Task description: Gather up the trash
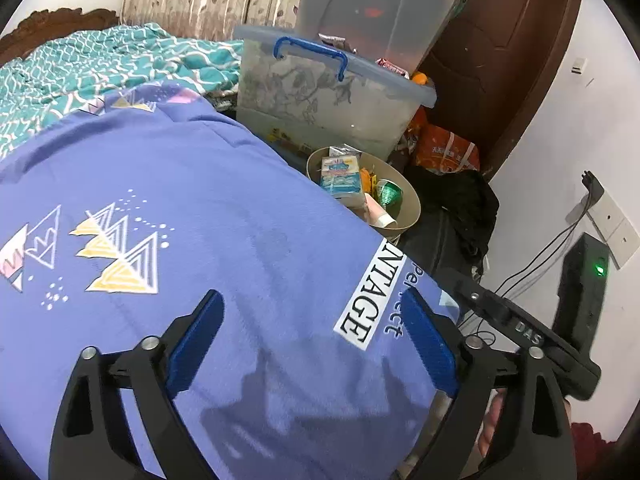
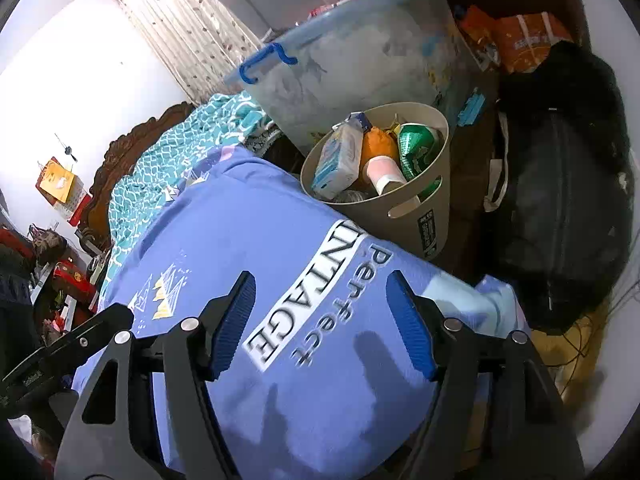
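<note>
Both grippers, left [image 1: 312, 344] and right [image 2: 322, 324], hover with jaws open and empty over the bed [image 2: 304, 360], bin [image 2: 404, 200] ahead, nearer the right.

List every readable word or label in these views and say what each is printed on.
"Perfect" and "NTAGE", first letters hidden: purple cover.
"DAS": right gripper's body, seen in the left wrist view.
Black sticker on the bin: too small.
Orange bag: print blurred.
Packets in the bin: unreadable.
</note>
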